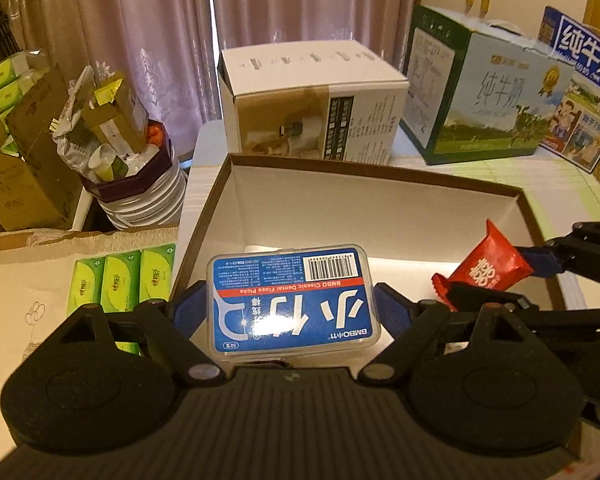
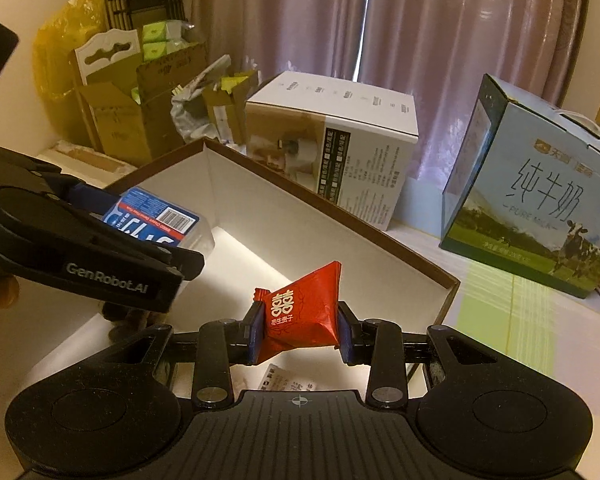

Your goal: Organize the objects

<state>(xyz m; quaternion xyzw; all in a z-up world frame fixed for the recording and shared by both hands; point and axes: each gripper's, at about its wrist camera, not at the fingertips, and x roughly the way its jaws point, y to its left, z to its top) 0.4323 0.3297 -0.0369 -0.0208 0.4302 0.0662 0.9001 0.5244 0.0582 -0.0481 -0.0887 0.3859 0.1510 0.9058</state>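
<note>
Left tongs (image 1: pixel 294 314) are pinching the clear dental floss picks case (image 1: pixel 293 300) by its two short sides, blue label facing up, hovering over the near-left part of the open shallow box (image 1: pixel 376 178). Right tongs (image 2: pixel 299 330) are clamping the red candy packet (image 2: pixel 300 316) between the blue pads (image 2: pixel 345 330), also hanging over the box, just right of the floss case; the two items are sitting near each other but apart. Under the right tongs a small white printed packet (image 2: pixel 286 384) is lying on the box floor, text too small to read. The box, brown outside and white inside, is resting on the bench (image 2: pixel 512 312), which is wearing a pale checked cover. Left of the box, green tissue packs (image 1: pixel 120 280) are sitting in a cardboard carton. Behind the box a white printed carton (image 1: pixel 312 100) is standing on the bench, with a green-and-blue milk carton (image 1: pixel 484 92) to its right. Further left, a pile of bags and cardboard is probably a full bin (image 1: pixel 132 184), hard to confirm. Pink curtains (image 1: pixel 292 0) are closing off the back.
</note>
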